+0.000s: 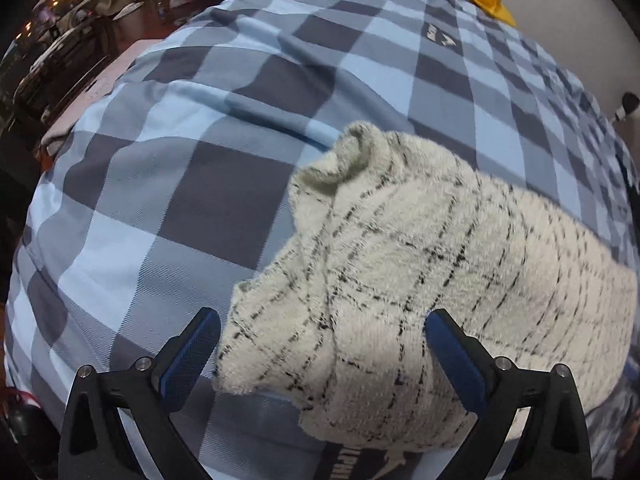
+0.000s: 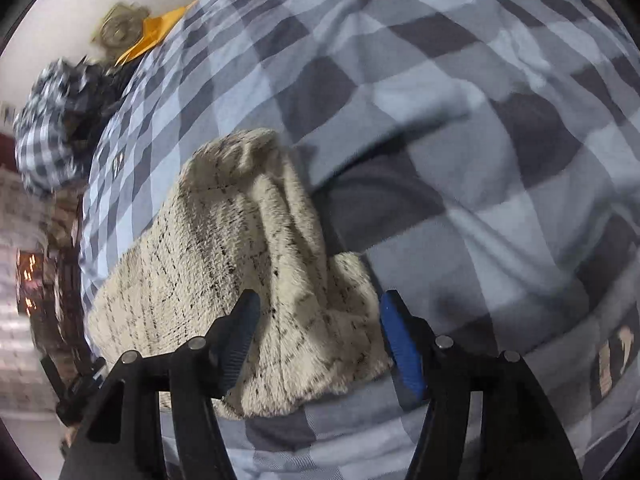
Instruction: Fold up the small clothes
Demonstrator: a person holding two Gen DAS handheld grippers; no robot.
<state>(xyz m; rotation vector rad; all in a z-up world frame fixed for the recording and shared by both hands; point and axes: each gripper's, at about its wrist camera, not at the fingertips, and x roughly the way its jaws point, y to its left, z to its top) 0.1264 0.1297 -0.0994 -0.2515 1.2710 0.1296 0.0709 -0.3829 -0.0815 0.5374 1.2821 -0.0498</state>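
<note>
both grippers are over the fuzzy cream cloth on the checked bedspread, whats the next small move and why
Probably close both grippers on the cloth's near edge. The left gripper and right gripper each stand open with a corner of the fuzzy cream cloth between the pads, not yet pinched. The cloth lies bunched and creased on the checked bedspread, so gripping both corners would let it be lifted and spread flat before folding.

A fuzzy, nubbly cream cloth lies on smooth, matt checked bedding.
</note>
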